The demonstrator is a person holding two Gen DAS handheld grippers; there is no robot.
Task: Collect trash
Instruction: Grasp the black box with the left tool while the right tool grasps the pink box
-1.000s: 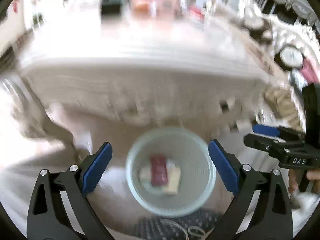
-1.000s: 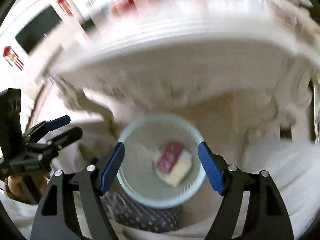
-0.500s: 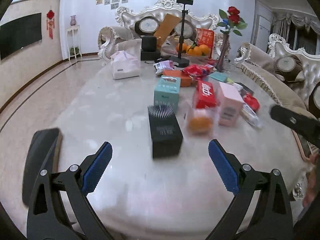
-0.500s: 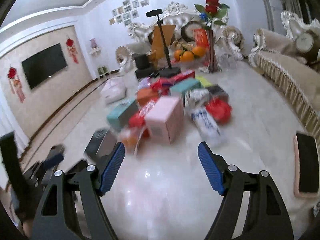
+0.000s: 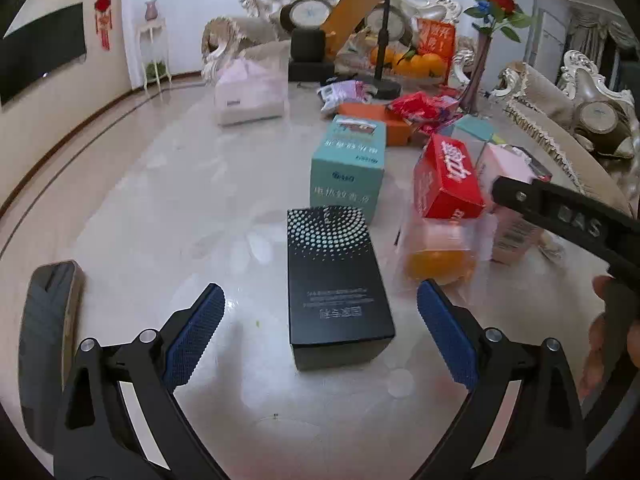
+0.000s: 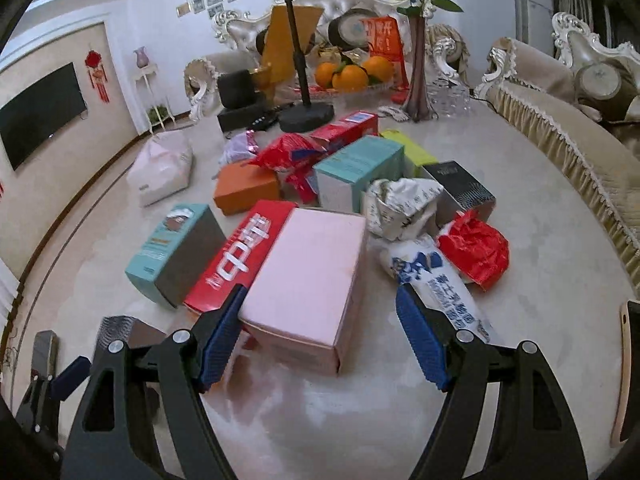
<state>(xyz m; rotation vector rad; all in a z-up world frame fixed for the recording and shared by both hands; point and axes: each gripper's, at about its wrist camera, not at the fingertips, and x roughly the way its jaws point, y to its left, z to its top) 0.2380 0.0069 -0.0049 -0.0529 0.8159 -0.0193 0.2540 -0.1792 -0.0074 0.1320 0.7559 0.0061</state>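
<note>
Black and dotted, the box (image 5: 338,280) is lying just ahead between the spread, empty left gripper (image 5: 320,334), while the right gripper (image 6: 320,336), equally spread and empty, is framing the pink box (image 6: 308,284), apparently lining up pickups.

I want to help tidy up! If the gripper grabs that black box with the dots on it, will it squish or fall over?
The black box has sharp, straight edges, so it probably stays stiff, though hard squeezing might dent it if empty. It lies flat on the table, so it likely won't tip or roll. Its smooth sides might slip a little.
</note>
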